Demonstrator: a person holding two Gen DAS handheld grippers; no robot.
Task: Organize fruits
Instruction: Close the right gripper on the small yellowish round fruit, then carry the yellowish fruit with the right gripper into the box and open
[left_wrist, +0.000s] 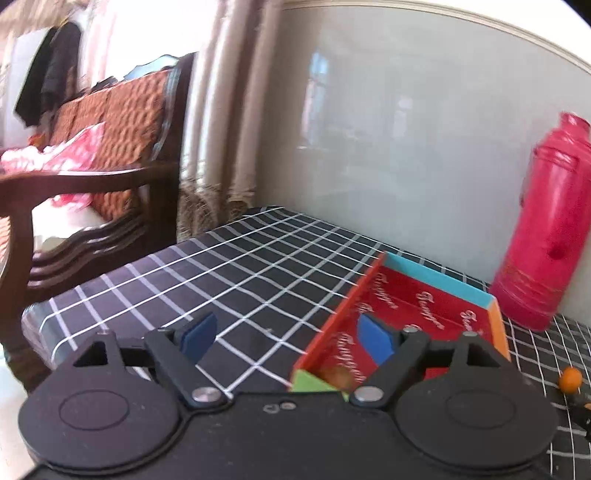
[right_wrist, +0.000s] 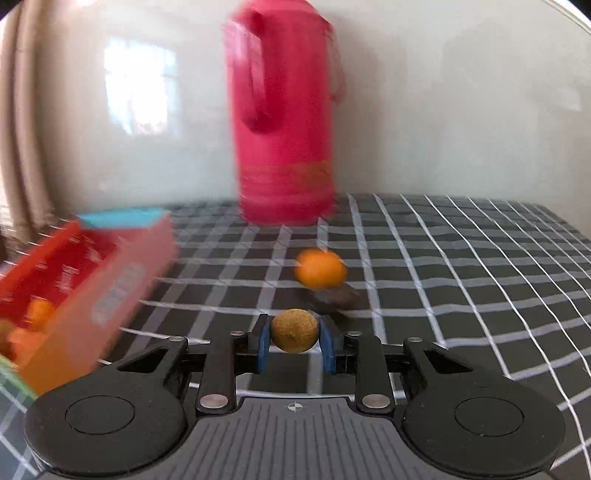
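Brown round fruit (right_wrist: 294, 331) pinched between the right gripper (right_wrist: 294, 338) jaws, held just above the checked desk (right_wrist: 461, 266). Orange (right_wrist: 320, 268) sits on the desk just ahead, near the pink thermos (right_wrist: 284, 122) at the wall. Red cardboard box (left_wrist: 424, 314) on the desk already holds fruit; right view is blurred there, orange pieces visible inside. Left gripper (left_wrist: 286, 338) jaws spread wide, empty, one pad over the box.
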